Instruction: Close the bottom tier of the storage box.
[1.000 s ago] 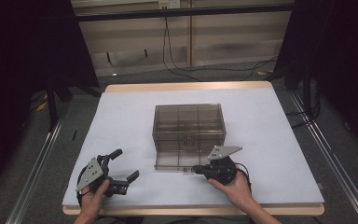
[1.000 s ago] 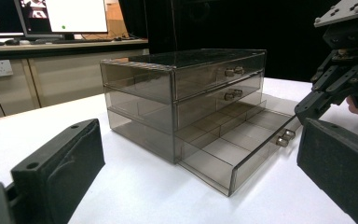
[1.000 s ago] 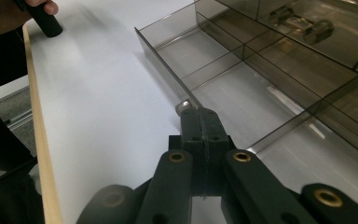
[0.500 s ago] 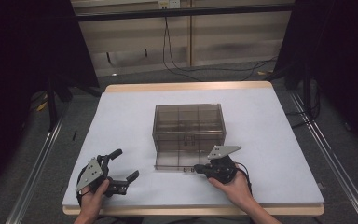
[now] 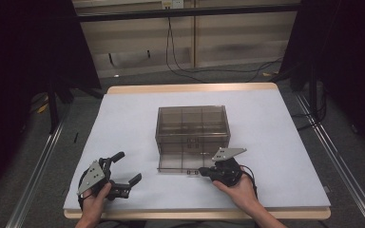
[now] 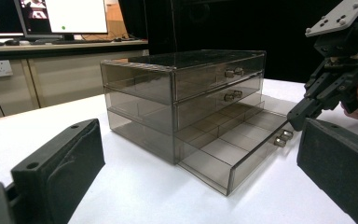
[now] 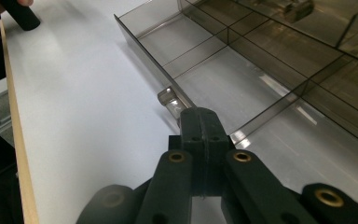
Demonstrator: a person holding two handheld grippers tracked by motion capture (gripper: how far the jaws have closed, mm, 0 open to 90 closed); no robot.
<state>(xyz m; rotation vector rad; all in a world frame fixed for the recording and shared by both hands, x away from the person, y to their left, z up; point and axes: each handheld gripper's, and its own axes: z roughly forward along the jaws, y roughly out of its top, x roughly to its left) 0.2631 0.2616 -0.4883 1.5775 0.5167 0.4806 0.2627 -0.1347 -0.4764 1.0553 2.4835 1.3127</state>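
A smoky see-through cabinet (image 5: 192, 124) with three drawers stands mid-table. Its bottom drawer (image 5: 183, 164) is pulled out toward me, and its compartments look empty (image 7: 223, 88). My right gripper (image 5: 203, 172) lies at the drawer's front edge with its jaws pressed shut (image 7: 200, 119). The tips rest right beside a small knob (image 7: 168, 99), and I cannot tell whether they pinch a second knob. My left gripper (image 5: 127, 167) rests at the table's front left, open and holding nothing. Its two pads frame the cabinet (image 6: 182, 93) in the left gripper view.
A white mat (image 5: 275, 133) covers the wooden table (image 5: 190, 88), with bare room on both sides of the cabinet. Dark curtains, metal rails and floor cables lie beyond the table. A monitor (image 6: 74, 16) stands on a far bench.
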